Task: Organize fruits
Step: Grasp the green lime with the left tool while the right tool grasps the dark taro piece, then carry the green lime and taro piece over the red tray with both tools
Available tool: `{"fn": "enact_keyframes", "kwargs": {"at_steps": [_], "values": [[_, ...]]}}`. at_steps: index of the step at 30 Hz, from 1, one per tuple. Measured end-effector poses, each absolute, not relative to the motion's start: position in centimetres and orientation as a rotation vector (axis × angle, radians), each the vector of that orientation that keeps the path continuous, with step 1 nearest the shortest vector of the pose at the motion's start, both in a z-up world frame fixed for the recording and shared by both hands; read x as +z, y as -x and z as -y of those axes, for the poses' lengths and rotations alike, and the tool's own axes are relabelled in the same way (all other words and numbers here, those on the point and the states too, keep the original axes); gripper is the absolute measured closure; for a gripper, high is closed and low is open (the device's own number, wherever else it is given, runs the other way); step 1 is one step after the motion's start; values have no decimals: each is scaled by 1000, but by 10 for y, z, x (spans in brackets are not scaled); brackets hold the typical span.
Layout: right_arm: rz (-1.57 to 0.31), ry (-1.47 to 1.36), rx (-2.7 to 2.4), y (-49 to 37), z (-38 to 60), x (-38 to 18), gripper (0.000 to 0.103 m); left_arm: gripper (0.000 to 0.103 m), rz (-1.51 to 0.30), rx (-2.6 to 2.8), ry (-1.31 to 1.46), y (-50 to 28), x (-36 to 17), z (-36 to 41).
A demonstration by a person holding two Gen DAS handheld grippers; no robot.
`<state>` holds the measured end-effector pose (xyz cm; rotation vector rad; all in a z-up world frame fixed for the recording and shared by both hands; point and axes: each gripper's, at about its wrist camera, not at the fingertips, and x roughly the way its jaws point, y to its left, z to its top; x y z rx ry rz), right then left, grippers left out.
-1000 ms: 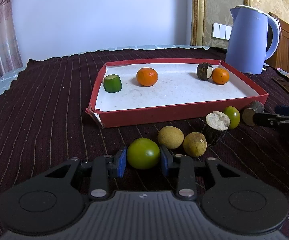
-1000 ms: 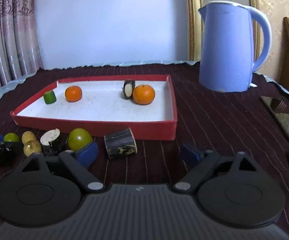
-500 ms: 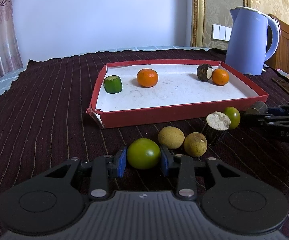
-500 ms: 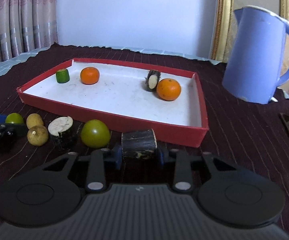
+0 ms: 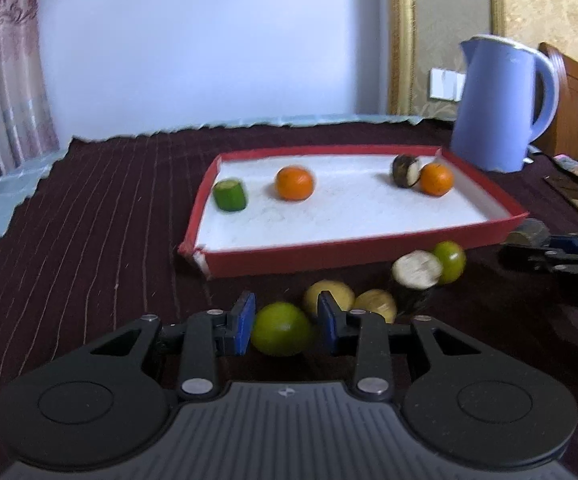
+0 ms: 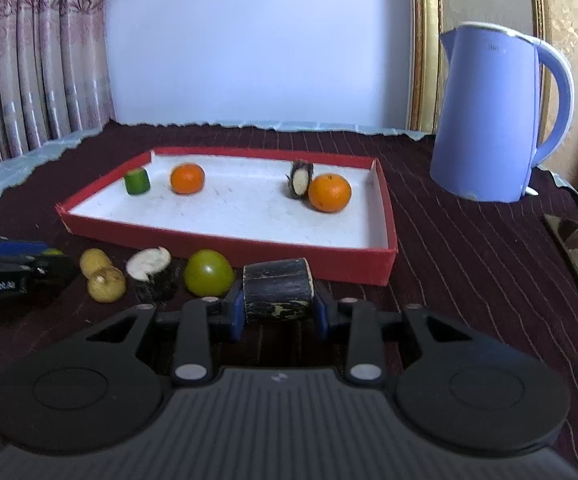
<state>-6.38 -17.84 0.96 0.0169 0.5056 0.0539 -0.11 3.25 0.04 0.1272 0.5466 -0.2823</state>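
Right claw (image 6: pixel 279 314) has just clamped the dark log piece (image 6: pixel 277 290), left claw (image 5: pixel 285 326) grips a green fruit (image 5: pixel 282 329), both ready for the red tray (image 6: pixel 225 242).

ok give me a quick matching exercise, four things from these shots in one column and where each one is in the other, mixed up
Things:
1. round green fruit
2. dark cut cylinder
3. short green cylinder
4. two yellow-brown fruits

Places:
A. inside the red tray, near its left end
B. between the pads of the left tool
C. on the dark cloth in front of the tray, gripped by nothing
D. between the pads of the right tool

Pairs: 1-B, 2-D, 3-A, 4-C
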Motion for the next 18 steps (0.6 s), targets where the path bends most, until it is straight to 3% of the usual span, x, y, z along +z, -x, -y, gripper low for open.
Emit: {"fn": "enact_keyframes", "kwargs": {"at_steps": [7, 11, 18], "values": [[-475, -19, 74, 71, 172, 18, 71, 68, -517, -284, -175, 6, 11, -29], [-479, -20, 79, 71, 172, 15, 71, 56, -531, -267, -205, 6, -1, -40], [-489, -23, 86, 68, 170, 10, 71, 52, -588, -328, -248, -4, -20, -38]]}}
